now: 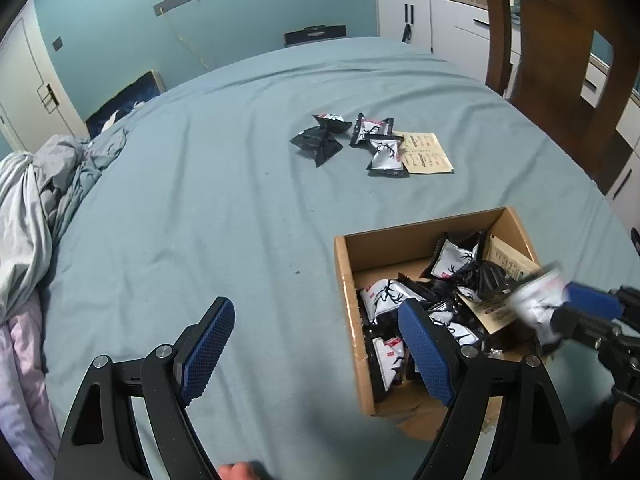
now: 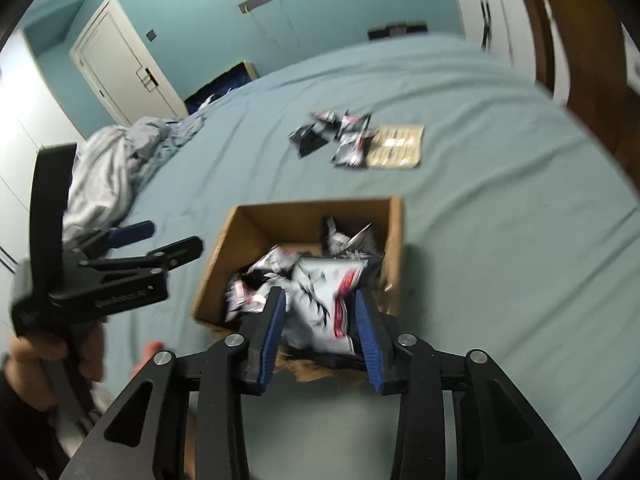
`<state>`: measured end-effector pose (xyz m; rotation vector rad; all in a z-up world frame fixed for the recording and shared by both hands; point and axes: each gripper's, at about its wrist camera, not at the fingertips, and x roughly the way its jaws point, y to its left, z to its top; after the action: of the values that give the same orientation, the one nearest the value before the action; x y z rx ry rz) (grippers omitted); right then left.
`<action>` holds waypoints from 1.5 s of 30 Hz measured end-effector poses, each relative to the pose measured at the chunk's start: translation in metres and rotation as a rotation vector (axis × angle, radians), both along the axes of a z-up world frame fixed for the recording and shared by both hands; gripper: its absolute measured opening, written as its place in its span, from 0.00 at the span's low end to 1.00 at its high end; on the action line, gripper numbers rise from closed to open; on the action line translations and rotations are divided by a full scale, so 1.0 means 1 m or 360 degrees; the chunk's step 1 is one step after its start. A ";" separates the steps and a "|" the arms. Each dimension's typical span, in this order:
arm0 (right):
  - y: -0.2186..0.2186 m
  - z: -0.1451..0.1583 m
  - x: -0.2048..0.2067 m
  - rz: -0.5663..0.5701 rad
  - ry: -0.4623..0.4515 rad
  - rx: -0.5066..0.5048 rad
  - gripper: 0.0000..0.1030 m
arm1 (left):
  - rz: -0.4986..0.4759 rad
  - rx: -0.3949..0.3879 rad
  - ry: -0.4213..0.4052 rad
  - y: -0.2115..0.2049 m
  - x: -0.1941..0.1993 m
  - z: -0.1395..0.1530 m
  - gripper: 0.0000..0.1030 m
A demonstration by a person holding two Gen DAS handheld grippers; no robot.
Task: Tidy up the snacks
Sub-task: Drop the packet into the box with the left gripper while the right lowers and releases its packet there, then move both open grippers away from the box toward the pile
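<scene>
An open cardboard box [image 1: 348, 276] [image 2: 248, 228] on the blue-grey bed holds several black-and-white snack packets and a tan sachet. My right gripper [image 2: 320, 304] is shut on a white snack packet [image 2: 326, 304] [image 1: 536, 300] and holds it over the box's near edge. My left gripper [image 1: 316, 316] is open and empty, its right finger over the box's left side; it shows in the right wrist view [image 2: 160, 244]. Several more snack packets [image 1: 356, 140] [image 2: 340, 138] and a tan sachet [image 1: 426, 152] [image 2: 398, 146] lie farther up the bed.
A crumpled grey blanket [image 1: 36, 208] [image 2: 112, 176] lies at the bed's left edge. A wooden chair [image 1: 560, 48] and white cabinets [image 1: 436, 20] stand at the right. A white door [image 2: 120, 64] is at the far left.
</scene>
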<state>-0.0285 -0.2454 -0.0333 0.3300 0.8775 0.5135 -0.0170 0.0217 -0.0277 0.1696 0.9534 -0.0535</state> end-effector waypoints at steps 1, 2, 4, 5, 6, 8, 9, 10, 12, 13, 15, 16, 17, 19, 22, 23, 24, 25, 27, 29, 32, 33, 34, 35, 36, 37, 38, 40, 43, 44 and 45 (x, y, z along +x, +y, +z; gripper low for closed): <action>-0.004 -0.004 0.005 -0.0010 0.0067 0.0066 0.59 | -0.0003 0.0008 -0.0004 0.000 0.000 0.000 0.85; -0.009 -0.006 0.008 -0.0034 0.0106 0.0103 0.63 | -0.0003 0.0011 -0.0005 -0.002 0.001 -0.001 0.85; -0.022 -0.008 0.010 -0.0117 0.0132 0.0170 0.63 | -0.0002 0.0009 -0.0004 -0.002 0.002 -0.001 0.85; -0.028 -0.007 0.012 -0.0156 0.0129 0.0183 0.66 | 0.0000 0.0008 -0.0003 -0.002 0.002 -0.001 0.85; -0.036 -0.005 0.013 -0.0210 0.0127 0.0196 0.67 | 0.0003 0.0008 -0.0004 -0.002 0.002 0.000 0.85; -0.047 -0.005 0.012 -0.0295 0.0124 0.0208 0.69 | 0.0014 0.0007 -0.0010 -0.002 0.001 0.001 0.85; -0.051 -0.004 0.012 -0.0333 0.0122 0.0206 0.69 | 0.0020 0.0003 -0.0010 -0.001 0.001 0.001 0.85; -0.056 -0.004 0.012 -0.0364 0.0118 0.0202 0.69 | 0.0029 -0.0005 -0.0007 0.000 0.002 0.001 0.86; -0.062 -0.003 0.012 -0.0406 0.0111 0.0193 0.69 | 0.0042 -0.0023 0.0003 0.002 0.003 0.001 0.86; -0.065 -0.002 0.012 -0.0433 0.0106 0.0189 0.70 | 0.0050 -0.0031 0.0006 0.003 0.003 0.002 0.86; -0.072 0.000 0.009 -0.0484 0.0090 0.0202 0.70 | 0.0069 -0.0039 0.0011 0.006 0.004 0.002 0.86; -0.074 0.002 0.009 -0.0507 0.0085 0.0211 0.70 | 0.0078 -0.0043 0.0014 0.007 0.004 0.002 0.86; -0.075 0.001 0.008 -0.0529 0.0082 0.0218 0.70 | 0.0083 -0.0049 0.0016 0.008 0.004 0.002 0.86; -0.079 0.001 0.002 -0.0576 0.0084 0.0212 0.70 | 0.0096 -0.0062 0.0018 0.010 0.004 0.003 0.86; -0.079 0.001 -0.004 -0.0582 0.0156 0.0187 0.70 | 0.0112 -0.0074 0.0020 0.012 0.004 0.003 0.86; -0.081 0.001 -0.002 -0.0563 0.0188 0.0207 0.70 | 0.0118 -0.0075 0.0018 0.013 0.004 0.004 0.86; -0.084 0.003 0.001 -0.0539 0.0221 0.0228 0.70 | 0.0120 -0.0078 0.0013 0.013 0.003 0.005 0.86; -0.086 0.007 0.007 -0.0529 0.0240 0.0233 0.70 | 0.0116 -0.0084 0.0003 0.013 0.003 0.006 0.86; -0.093 0.011 0.014 -0.0531 0.0267 0.0193 0.70 | 0.0106 -0.0084 -0.0016 0.012 0.002 0.009 0.86; -0.098 0.016 0.021 -0.0526 0.0279 0.0118 0.70 | 0.0105 -0.0078 -0.0035 0.010 0.002 0.012 0.86; -0.101 0.017 0.035 -0.0519 0.0304 0.0041 0.70 | 0.0095 -0.0098 -0.0050 0.007 0.003 0.015 0.87; -0.101 0.018 0.039 -0.0529 0.0314 0.0043 0.70 | 0.0096 -0.0102 -0.0051 0.007 0.003 0.016 0.88; -0.101 0.017 0.042 -0.0535 0.0319 0.0055 0.70 | 0.0098 -0.0106 -0.0050 0.007 0.004 0.016 0.89; -0.098 0.017 0.048 -0.0533 0.0326 0.0069 0.70 | 0.0098 -0.0108 -0.0045 0.006 0.005 0.016 0.89; -0.095 0.016 0.054 -0.0521 0.0335 0.0071 0.70 | 0.0099 -0.0102 -0.0039 0.005 0.005 0.015 0.90; -0.092 0.015 0.058 -0.0511 0.0337 0.0058 0.70 | 0.0097 -0.0090 -0.0030 0.004 0.006 0.014 0.91; -0.089 0.014 0.064 -0.0496 0.0337 0.0033 0.70 | 0.0090 -0.0074 -0.0021 0.002 0.008 0.012 0.91; -0.081 0.011 0.073 -0.0453 0.0348 0.0002 0.70 | 0.0078 -0.0057 -0.0013 -0.001 0.009 0.010 0.91; -0.073 0.003 0.089 -0.0372 0.0383 -0.0004 0.70 | 0.0063 -0.0043 0.0015 -0.005 0.015 0.007 0.91; -0.071 0.000 0.095 -0.0357 0.0391 -0.0005 0.70 | 0.0057 -0.0049 0.0032 -0.007 0.017 0.006 0.91; -0.068 -0.002 0.101 -0.0344 0.0399 -0.0006 0.70 | 0.0055 -0.0049 0.0044 -0.008 0.019 0.004 0.91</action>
<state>0.0728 -0.3138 -0.0355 0.4867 1.0704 0.2730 0.0016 0.0139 -0.0235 0.1242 0.9822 -0.0388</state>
